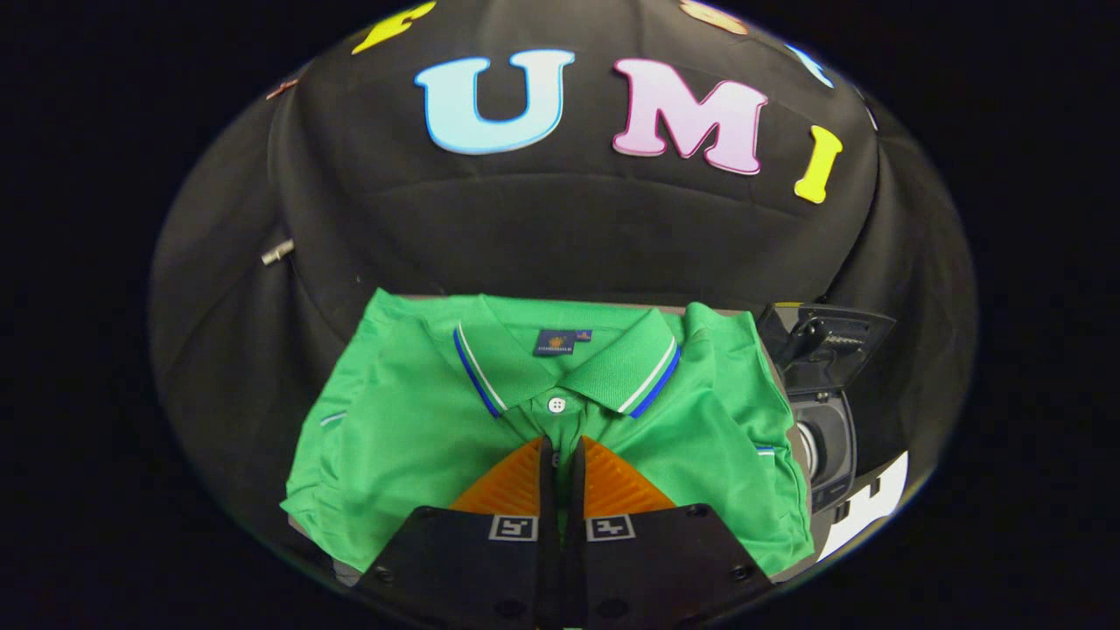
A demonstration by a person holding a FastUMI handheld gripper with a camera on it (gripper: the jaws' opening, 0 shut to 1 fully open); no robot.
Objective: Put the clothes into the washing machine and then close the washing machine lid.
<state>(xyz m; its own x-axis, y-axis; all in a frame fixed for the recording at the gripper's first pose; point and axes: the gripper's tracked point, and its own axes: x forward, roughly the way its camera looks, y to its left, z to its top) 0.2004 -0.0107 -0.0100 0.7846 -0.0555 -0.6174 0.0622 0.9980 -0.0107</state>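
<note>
One green polo shirt (542,411) lying folded and face up on the tabletop (781,372), collar toward the booth's black cloth wall (560,227), collar edged with white and blue stripes, one white button (556,404) fastened just below the collar opening. Showing a small dark blue neck label (560,341) inside the collar, carrying an orange emblem and a line of writing too small to make out. Hovering low over the shirt's chest, tongs (561,455) standing almost fully closed, only a narrow slit remaining between the two fingers (512,481); tips pointing at the placket just short of the button, nothing visibly pinched between them, and whether they are touching the fabric being impossible to tell. Bearing two small square black-and-white marker tags (560,528) on the tongs body. Spreading out on both sides of the fingers and beyond them, shirt sleeves folded at either flank, each with a thin striped cuff edge. Sitting just beside the shirt's right side, dark washing machine (827,437) with its lid (827,346) raised and the round drum opening exposed.
</note>
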